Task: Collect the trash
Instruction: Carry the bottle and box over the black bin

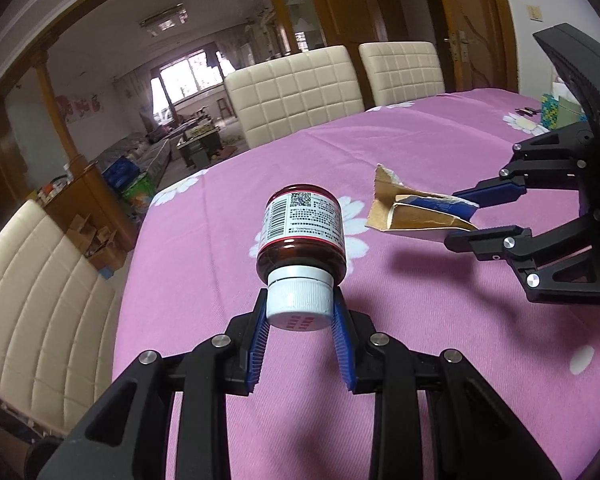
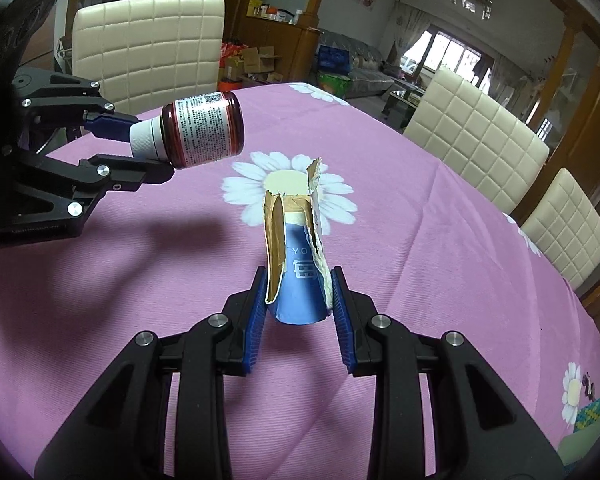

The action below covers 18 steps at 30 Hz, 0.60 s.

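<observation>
Now both pieces are lifted off the surface [image 2: 440, 240]; left tool [image 1: 300, 304] grips the bottle [image 1: 302, 236], right tool [image 2: 298, 296] clamps torn cardboard [image 2: 296, 256]; a bin comes next, none visible.

Glossy, perhaps glass bottle [image 1: 301, 229]; torn matt cardboard [image 2: 296, 256]; woven tablecloth [image 2: 440, 280].

Bottle [image 1: 300, 224] label print illegible.

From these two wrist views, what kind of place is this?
Most likely a home dining area open to a living room. A table under a purple daisy-print tablecloth is ringed by cream padded dining chairs, and a sofa sits by the window behind.
</observation>
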Each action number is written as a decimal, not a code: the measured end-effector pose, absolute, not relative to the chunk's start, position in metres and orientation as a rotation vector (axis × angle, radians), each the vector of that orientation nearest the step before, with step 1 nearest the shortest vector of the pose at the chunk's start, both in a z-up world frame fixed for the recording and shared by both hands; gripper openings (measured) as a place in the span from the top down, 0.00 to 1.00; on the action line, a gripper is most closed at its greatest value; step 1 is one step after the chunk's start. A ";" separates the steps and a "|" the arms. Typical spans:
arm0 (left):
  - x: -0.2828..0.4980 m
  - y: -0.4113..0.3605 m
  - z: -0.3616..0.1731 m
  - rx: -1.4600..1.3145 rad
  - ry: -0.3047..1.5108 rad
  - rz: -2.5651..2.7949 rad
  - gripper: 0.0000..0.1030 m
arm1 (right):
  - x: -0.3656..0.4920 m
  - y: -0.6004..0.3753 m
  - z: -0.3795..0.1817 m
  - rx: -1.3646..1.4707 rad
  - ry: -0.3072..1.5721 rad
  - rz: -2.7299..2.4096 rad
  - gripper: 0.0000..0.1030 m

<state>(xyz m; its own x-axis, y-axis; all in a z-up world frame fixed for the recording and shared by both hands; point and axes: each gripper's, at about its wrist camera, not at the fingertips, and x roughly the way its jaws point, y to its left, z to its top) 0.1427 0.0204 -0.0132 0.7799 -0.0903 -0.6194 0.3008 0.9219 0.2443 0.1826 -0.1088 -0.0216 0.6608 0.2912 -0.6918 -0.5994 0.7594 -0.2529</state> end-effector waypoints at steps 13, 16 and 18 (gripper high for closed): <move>0.105 0.054 -0.009 0.300 0.634 -0.077 0.72 | 0.149 -0.078 -0.011 -0.502 0.650 0.587 0.68; 0.095 0.061 -0.011 0.302 0.636 -0.057 0.72 | 0.148 -0.073 -0.010 -0.512 0.646 0.592 0.68; 0.090 0.065 -0.012 0.310 0.637 -0.040 0.72 | 0.146 -0.069 -0.009 -0.524 0.636 0.592 0.68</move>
<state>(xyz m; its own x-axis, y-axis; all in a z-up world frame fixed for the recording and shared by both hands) 0.0905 0.0653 -0.0120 0.8047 0.0580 -0.5908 0.1316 0.9530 0.2728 0.1456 -0.0690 -0.0090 0.6537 0.3430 -0.6746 -0.6486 0.7131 -0.2660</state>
